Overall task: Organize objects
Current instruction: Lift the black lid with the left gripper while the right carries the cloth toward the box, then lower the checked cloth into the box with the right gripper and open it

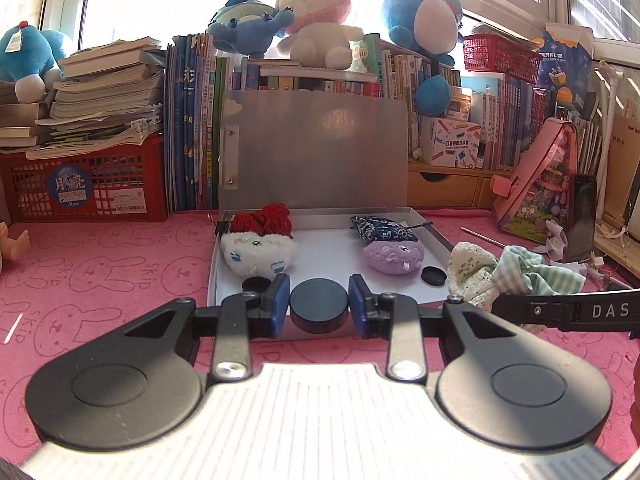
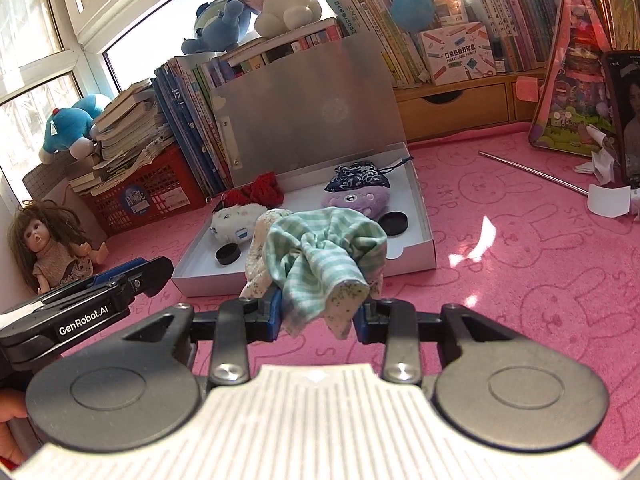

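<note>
My left gripper (image 1: pixel 319 307) is shut on a round black puck (image 1: pixel 319 305), held at the front edge of the open white box (image 1: pixel 332 248). In the box lie a white plush with a red knitted hat (image 1: pixel 258 249), a purple plush (image 1: pixel 393 257), a blue patterned pouch (image 1: pixel 382 229) and two small black discs (image 1: pixel 255 283) (image 1: pixel 434 276). My right gripper (image 2: pixel 319 312) is shut on a green checked cloth bundle (image 2: pixel 320 256), held above the pink mat in front of the box (image 2: pixel 420 216). The bundle also shows in the left wrist view (image 1: pixel 508 272).
The box lid (image 1: pixel 316 148) stands open against rows of books. A red crate (image 1: pixel 84 184) with stacked books is at left, a doll (image 2: pixel 52 248) at far left. A pink toy case (image 2: pixel 572 100), a phone (image 2: pixel 626 116) and a metal rod (image 2: pixel 532 172) lie right.
</note>
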Demonstrator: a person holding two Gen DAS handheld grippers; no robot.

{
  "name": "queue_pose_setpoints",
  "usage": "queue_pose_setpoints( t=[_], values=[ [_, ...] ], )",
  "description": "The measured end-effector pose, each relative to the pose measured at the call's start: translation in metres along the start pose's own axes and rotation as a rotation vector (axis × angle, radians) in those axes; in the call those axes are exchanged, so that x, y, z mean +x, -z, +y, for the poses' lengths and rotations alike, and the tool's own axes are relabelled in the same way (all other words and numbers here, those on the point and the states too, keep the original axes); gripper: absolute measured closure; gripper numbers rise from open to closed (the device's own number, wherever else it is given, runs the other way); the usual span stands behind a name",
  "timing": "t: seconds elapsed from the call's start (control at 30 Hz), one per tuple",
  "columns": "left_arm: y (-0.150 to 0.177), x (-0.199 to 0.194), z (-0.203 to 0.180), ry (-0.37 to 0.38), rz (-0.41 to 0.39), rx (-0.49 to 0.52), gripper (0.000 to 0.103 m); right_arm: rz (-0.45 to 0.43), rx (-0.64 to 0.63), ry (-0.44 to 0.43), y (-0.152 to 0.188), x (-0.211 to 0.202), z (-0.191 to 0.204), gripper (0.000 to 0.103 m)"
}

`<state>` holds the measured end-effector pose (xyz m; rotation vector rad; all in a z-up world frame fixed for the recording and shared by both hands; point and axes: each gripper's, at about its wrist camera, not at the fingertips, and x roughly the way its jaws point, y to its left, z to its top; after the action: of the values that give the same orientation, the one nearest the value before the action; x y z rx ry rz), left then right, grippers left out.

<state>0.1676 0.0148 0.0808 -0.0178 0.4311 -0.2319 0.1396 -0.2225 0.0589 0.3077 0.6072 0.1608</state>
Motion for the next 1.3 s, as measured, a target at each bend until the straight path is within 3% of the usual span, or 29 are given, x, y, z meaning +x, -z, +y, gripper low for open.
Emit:
queue_pose_setpoints(
  t=[0.97,1.3],
  values=[
    [-0.036,0.096,0.013,-0.061,0.066,0.017,0.066,-0.001,-0.067,0.034,-0.053,0.060,0.004,0.065],
    [-0.045,0.144,0.016,-0.056,0.080,-0.036,0.066,-0.015,-0.114,0.045,-0.086,0.101,0.013,0.065]
  ],
)
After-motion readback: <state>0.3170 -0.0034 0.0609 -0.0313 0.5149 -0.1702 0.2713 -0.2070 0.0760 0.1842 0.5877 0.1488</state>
